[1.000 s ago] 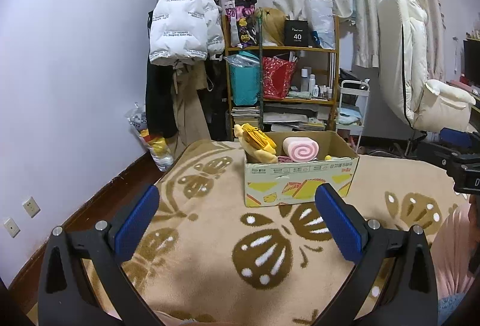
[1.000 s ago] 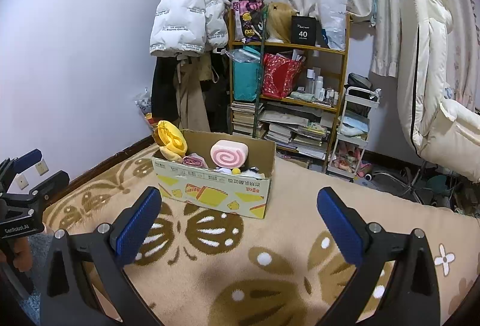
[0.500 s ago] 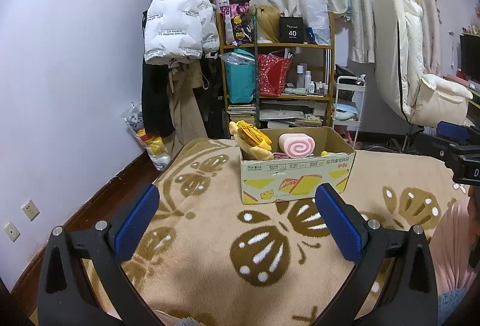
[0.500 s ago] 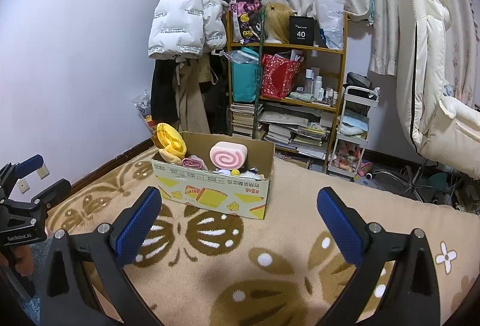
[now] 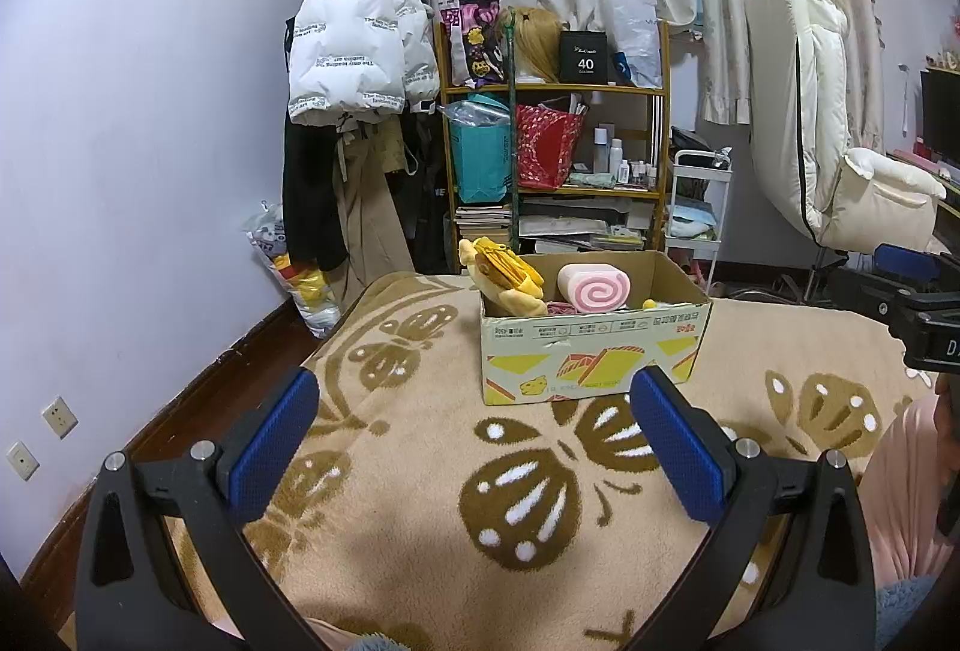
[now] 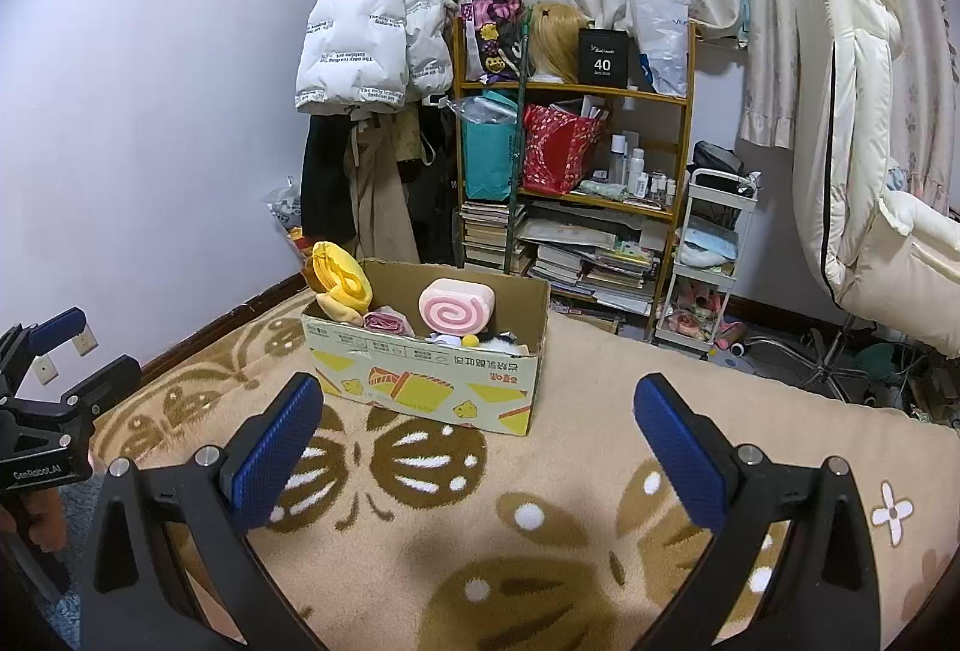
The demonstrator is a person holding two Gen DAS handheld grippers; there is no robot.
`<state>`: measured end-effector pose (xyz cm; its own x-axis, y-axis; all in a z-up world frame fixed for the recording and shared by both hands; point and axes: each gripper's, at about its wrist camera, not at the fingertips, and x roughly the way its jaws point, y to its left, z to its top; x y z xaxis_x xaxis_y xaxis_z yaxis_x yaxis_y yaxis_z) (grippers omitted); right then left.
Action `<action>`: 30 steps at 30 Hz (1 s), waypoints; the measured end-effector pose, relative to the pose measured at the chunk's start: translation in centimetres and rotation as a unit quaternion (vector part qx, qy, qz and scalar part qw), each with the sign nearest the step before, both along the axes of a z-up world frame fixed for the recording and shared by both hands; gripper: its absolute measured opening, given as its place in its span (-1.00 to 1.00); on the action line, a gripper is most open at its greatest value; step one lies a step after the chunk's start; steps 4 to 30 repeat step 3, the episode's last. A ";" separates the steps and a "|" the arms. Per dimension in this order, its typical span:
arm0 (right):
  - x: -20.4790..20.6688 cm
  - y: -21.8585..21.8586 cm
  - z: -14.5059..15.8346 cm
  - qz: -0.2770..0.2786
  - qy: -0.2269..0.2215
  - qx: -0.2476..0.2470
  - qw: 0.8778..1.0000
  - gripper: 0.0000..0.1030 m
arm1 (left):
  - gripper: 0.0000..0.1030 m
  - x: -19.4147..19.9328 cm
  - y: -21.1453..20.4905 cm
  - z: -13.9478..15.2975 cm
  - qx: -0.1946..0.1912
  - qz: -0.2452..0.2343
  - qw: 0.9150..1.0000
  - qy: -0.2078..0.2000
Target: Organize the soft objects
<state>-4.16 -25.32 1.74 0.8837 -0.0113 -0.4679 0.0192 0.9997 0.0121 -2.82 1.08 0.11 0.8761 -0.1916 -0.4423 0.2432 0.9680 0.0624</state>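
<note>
A cardboard box (image 5: 600, 360) stands on a beige blanket with brown butterfly prints; it also shows in the right wrist view (image 6: 420, 378). In it lie a yellow plush toy (image 5: 501, 273), a pink swirl-roll plush (image 5: 594, 288) and smaller soft items. In the right wrist view the yellow plush (image 6: 339, 285) and the pink roll (image 6: 456, 309) show too. My left gripper (image 5: 474, 447) is open and empty, short of the box. My right gripper (image 6: 477, 450) is open and empty, short of the box.
A wooden shelf (image 5: 555, 159) packed with bags, books and bottles stands behind the box. A white puffer jacket (image 5: 354, 51) hangs at the wall. A cream recliner chair (image 6: 864, 183) and a white trolley (image 6: 708, 255) stand to the right.
Both grippers have drawn back and risen slightly from the box, so it looks a little farther away. Both stay open and empty.
</note>
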 end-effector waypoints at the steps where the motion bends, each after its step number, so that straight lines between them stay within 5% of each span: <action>1: 0.0 0.0 0.0 0.000 0.000 0.000 1.000 1.00 | 0.99 0.0 0.0 0.1 0.000 0.000 1.000 0.000; 30: 0.0 0.0 0.0 0.000 0.000 0.000 1.000 1.00 | 0.99 0.0 0.0 0.1 0.000 -0.001 1.000 -0.001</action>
